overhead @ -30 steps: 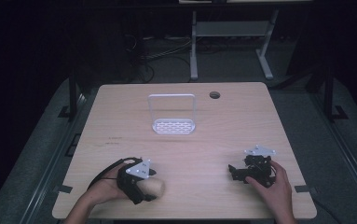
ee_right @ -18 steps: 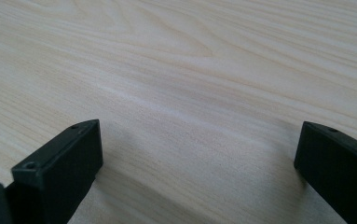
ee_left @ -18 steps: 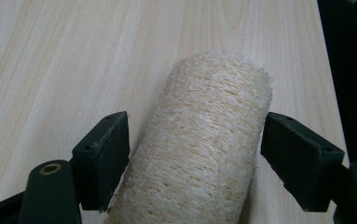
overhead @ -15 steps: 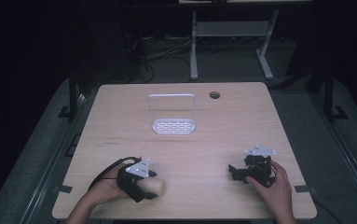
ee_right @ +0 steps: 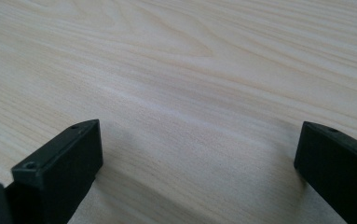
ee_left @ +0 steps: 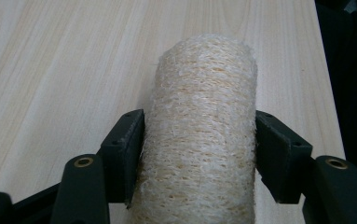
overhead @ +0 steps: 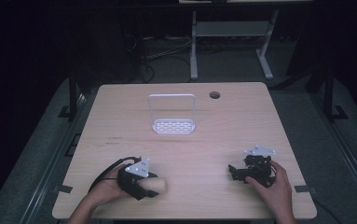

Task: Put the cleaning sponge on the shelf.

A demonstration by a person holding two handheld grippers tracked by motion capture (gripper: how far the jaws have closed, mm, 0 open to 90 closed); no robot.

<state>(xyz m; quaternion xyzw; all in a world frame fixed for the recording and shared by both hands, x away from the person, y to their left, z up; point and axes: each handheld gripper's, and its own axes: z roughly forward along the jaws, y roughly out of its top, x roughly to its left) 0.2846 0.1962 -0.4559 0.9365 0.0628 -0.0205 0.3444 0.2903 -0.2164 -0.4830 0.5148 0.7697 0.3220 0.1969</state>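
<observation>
Near front edge of table (overhead: 120, 116), left of centre: one loofah roll (overhead: 156, 185), inner end hidden by left gripper (overhead: 144, 189), clamped between both jaws. Right gripper (overhead: 237, 171) near front right corner, jaws wide apart over bare wood. One white rack (overhead: 173, 114) toward back edge.

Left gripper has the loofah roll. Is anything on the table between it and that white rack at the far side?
Nothing visible. The loofah roll sits in the left gripper near the front edge; bare table runs up to the white rack.

wooden table (overhead: 120, 116), white rack (overhead: 173, 114)
</observation>
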